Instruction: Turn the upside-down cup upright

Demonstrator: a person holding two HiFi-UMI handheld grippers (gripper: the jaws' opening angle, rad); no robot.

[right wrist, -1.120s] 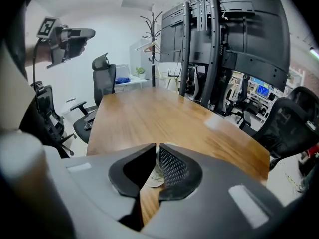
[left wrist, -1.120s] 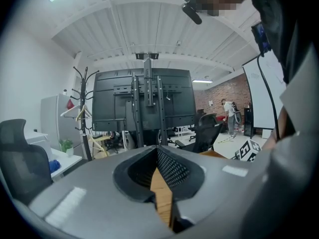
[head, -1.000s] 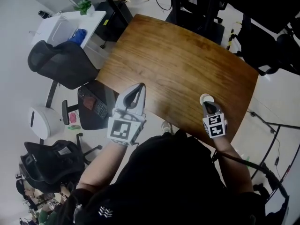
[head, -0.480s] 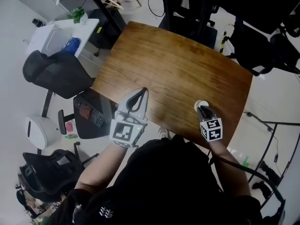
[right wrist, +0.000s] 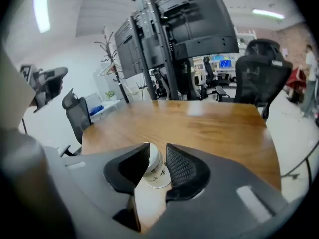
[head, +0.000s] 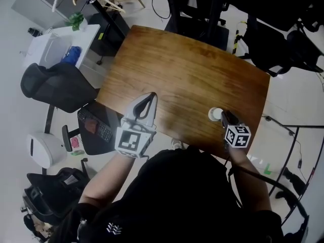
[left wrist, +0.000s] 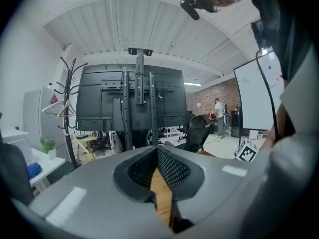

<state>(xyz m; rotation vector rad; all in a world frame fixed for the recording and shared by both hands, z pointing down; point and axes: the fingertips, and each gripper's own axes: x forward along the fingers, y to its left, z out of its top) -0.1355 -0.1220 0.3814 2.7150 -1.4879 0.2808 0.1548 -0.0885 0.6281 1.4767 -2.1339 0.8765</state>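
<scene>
Hard to judge the cup [right wrist: 153, 172] in the right gripper view: only a printed white strip showing in the gap, both flanks hidden behind the jaws of the right gripper [right wrist: 157, 152], so no telling which end is up, nor of any contact with the pads. Jaws clearly apart there, released rather than clamped, with the cup just at their tips on the wooden table [head: 187, 70]. From the head view, no more than a small pale round near the table's near right edge, too small to read as mouth or base. Near edge of the table cut off by the person's dark top [head: 182, 196], both forearms partly lost under it. In the left gripper view, lower half filled by the grey body of the left gripper [left wrist: 157, 153]; jaws closed tip to tip on nothing, only a sliver of wood seen through the slit behind them. Compared with a second ago: right jaws just been opening, from nearly closed at the cup to wide; marker cube [head: 237, 135] rolled from square-on to diamond-wise and drawn off to the cup's right, leaving uncovered the round half masked before. Cup in much the same spot on the table. Left gripper nearly unmoved over the near left edge, closed then as now.
</scene>
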